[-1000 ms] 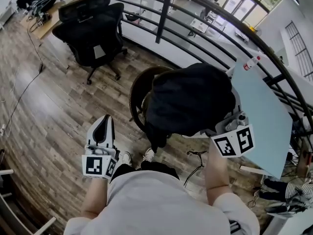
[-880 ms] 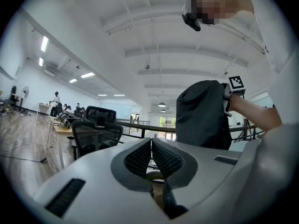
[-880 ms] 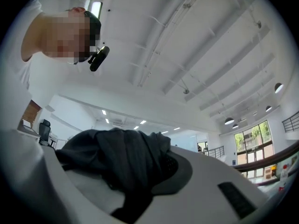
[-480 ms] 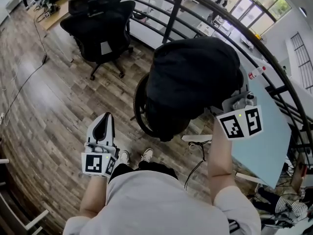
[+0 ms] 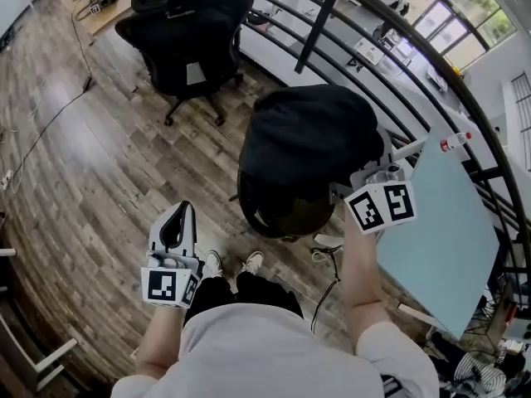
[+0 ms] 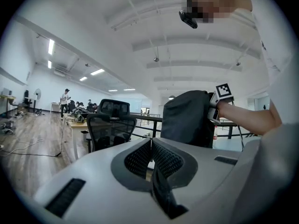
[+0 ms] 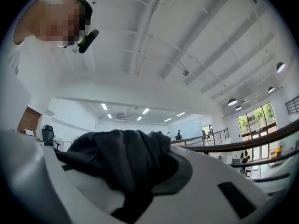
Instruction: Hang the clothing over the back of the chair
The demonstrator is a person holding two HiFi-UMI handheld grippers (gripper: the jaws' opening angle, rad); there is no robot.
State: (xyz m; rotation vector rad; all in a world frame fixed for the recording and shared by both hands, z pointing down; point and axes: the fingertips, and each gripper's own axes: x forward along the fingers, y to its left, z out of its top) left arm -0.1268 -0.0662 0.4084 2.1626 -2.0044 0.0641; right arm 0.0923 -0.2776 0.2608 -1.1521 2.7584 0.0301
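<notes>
Basically, the dark clothing point(image 5: 307, 152) was bunched up and held in the air by the right gripper point(image 5: 358, 187), whose jaws were nearly together and clamped on a fold of the fabric point(image 7: 121, 164). It hung over a round chair point(image 5: 264, 218), hiding most of it; contact with the chair couldn't be told. The left gripper point(image 5: 172, 226) was low by the person's left leg, well apart from the clothing, jaws together and empty point(image 6: 150, 150). A black office chair point(image 5: 187, 36) stood farther off on the wood floor point(image 5: 99, 164). A dark railing point(image 5: 390, 73) curved behind, and a pale blue tabletop point(image 5: 440, 239) sat on the right.
</notes>
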